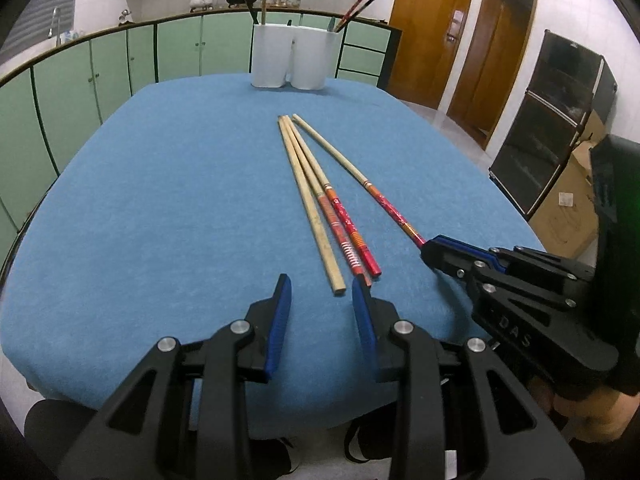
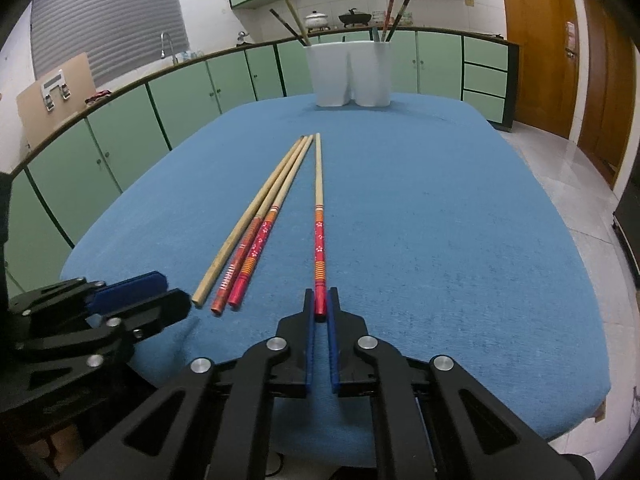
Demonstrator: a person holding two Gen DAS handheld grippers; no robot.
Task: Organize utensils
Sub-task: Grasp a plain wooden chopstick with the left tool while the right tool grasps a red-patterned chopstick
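Several chopsticks lie on the blue table cloth (image 1: 160, 200). A plain wooden one (image 1: 308, 200) and two red-handled ones (image 1: 340, 216) lie side by side. A fourth red-handled chopstick (image 2: 319, 216) lies apart to their right. My right gripper (image 2: 320, 300) is shut on that chopstick's red near end, low at the cloth. My left gripper (image 1: 320, 282) stands open just short of the near ends of the group of three, with nothing gripped. A white two-cup holder (image 2: 348, 74) at the table's far edge has several utensils standing in it.
Green cabinets (image 2: 192, 96) with a countertop, sink and pots run behind the table. Wooden doors (image 1: 432, 32) and a dark shelf unit (image 1: 560, 120) with cardboard boxes stand to the right. A person's hand (image 1: 580, 412) holds the right gripper.
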